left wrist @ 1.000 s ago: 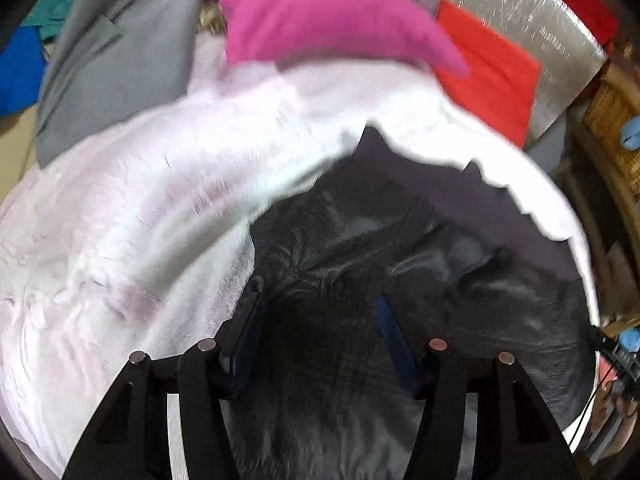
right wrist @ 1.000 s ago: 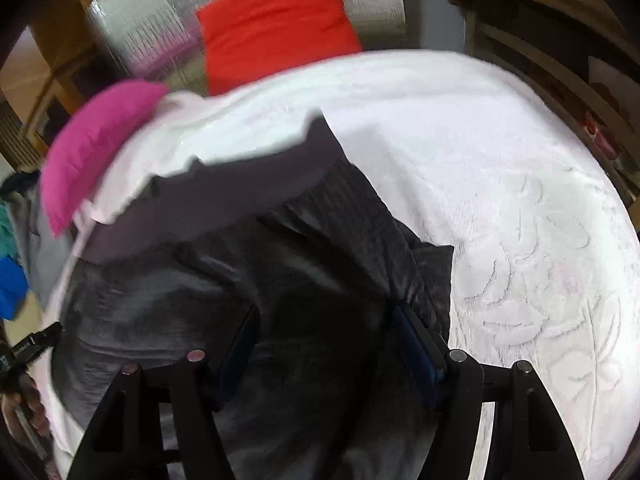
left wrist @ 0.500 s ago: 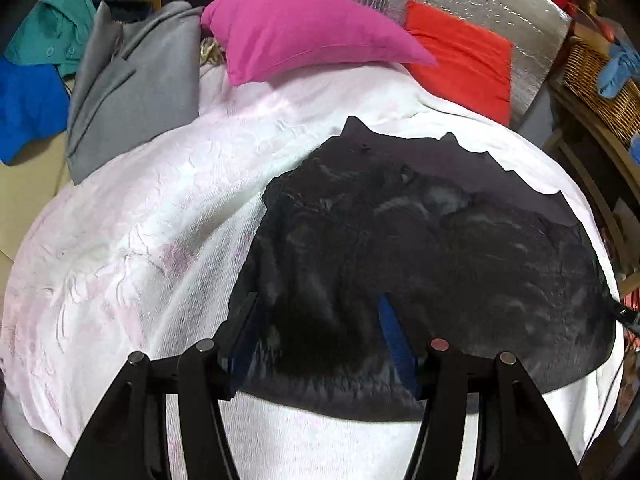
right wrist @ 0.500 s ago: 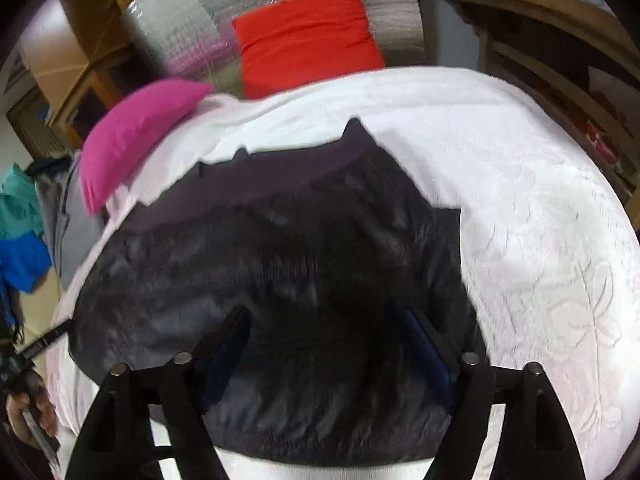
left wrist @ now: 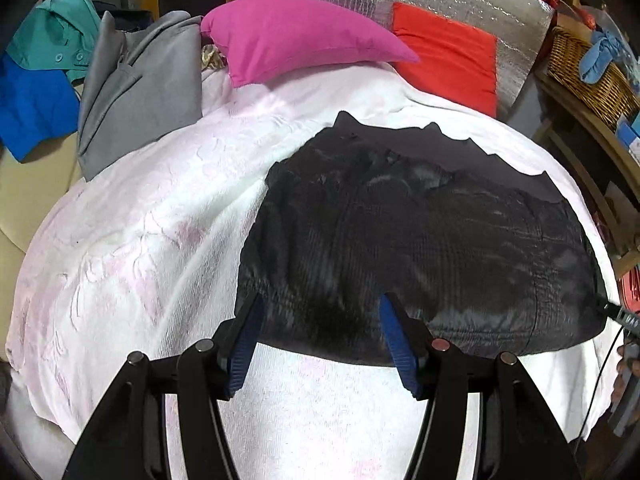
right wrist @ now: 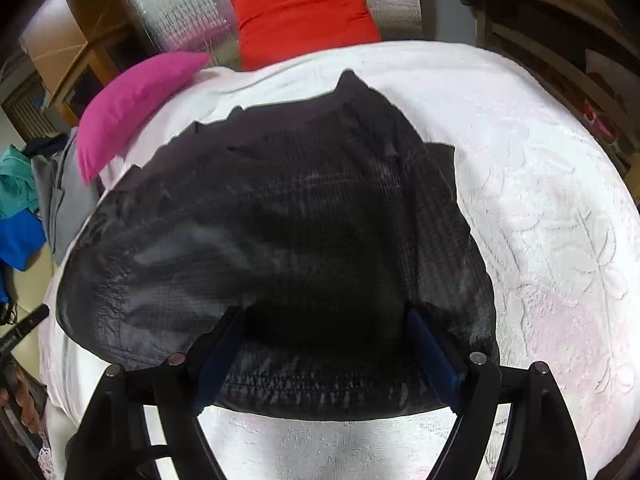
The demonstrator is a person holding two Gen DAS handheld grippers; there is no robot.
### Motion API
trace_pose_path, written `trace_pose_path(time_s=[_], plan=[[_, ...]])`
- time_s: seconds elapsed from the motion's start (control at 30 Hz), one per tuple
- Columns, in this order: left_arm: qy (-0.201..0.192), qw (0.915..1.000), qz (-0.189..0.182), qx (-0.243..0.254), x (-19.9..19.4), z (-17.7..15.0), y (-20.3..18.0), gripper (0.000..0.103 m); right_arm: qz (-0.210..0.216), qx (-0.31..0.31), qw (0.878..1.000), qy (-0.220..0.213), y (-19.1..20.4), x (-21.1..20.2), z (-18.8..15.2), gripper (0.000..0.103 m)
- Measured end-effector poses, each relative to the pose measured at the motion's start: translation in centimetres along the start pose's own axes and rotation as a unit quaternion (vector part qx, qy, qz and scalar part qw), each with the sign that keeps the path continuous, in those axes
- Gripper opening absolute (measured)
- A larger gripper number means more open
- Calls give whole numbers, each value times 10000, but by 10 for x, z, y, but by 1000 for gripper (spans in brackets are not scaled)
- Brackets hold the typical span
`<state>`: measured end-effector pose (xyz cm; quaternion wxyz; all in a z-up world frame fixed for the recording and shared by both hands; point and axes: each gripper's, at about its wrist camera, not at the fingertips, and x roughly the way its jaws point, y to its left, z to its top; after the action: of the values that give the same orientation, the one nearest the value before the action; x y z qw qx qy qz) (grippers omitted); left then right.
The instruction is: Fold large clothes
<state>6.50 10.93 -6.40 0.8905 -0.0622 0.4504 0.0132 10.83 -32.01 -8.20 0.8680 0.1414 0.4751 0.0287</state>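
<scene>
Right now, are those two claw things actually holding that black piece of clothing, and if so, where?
No. Both stand open above the black garment lying on the white bedspread. The left gripper grips nothing; the right gripper's jaws are opening, their pads apart from the fabric.

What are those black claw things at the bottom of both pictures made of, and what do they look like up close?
Each is a handheld two-finger tool. The left gripper and right gripper share one design: glossy black angular arms joined by round silver rivets, each ending in a flat finger lined with a ribbed blue pad. A thin black cable trails at the left view's edge.
</scene>
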Motion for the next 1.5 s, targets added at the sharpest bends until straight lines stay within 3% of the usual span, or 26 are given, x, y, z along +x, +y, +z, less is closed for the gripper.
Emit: trace_pose_path(time_s=[0.1,0.2,0.3,0.4,0.47,0.57,0.7,0.73,0.77,0.83,1.03,1.17,1.2,1.23,1.27,1.3,1.4,1.5], plan=[[100,9991,-243,-321,8,6,18,62,301,240,9991,-177,-12,-16,6,85],[190,9945,-518,-887,21,15,45,73,350,575,9972,-333,-45,-28,16,85],[386,9875,-808,-1297,41,28,68,74,425,1089,9926,-319,-85,-20,27,85],[566,9812,-1110,-1475,62,38,77,74,870,1720,9811,-171,-124,-3,32,85],[645,9777,-1263,-1546,76,47,79,74,1143,1820,9766,-84,-133,8,36,85],[748,9733,-1507,-1561,95,58,75,74,1421,1740,9744,104,-130,29,48,85],[954,9744,-1576,-1292,115,64,59,74,1623,1508,9744,385,-110,62,56,85],[982,9747,-1576,-1243,117,64,57,74,1788,1329,9739,443,-101,66,58,79],[1015,9746,-1626,-1156,121,64,53,74,1795,1150,9758,479,-93,68,58,67],[982,9758,-1654,-1035,123,64,49,74,1510,828,9838,508,-81,69,59,62],[917,9722,-1837,-1128,127,67,56,71,1682,1044,9784,602,-90,77,63,63],[967,9707,-1933,-1052,132,69,50,80,1658,1027,9790,596,-86,82,63,62],[949,9727,-1862,-1012,132,69,47,78,1583,914,9813,607,-85,81,64,57],[918,9790,-1625,-824,131,70,40,50,1473,701,9845,646,-76,78,66,41],[949,9801,-1610,-663,130,72,35,40,1352,552,9870,667,-68,74,69,28],[983,9800,-1607,-643,128,74,33,29,1149,362,9905,664,-59,68,73,24],[899,9874,-1202,-492,109,91,17,19,897,121,9940,615,-40,50,87,17],[490,9917,-1175,-191,65,107,2,17,964,-94,9950,223,-20,5,104,12]])
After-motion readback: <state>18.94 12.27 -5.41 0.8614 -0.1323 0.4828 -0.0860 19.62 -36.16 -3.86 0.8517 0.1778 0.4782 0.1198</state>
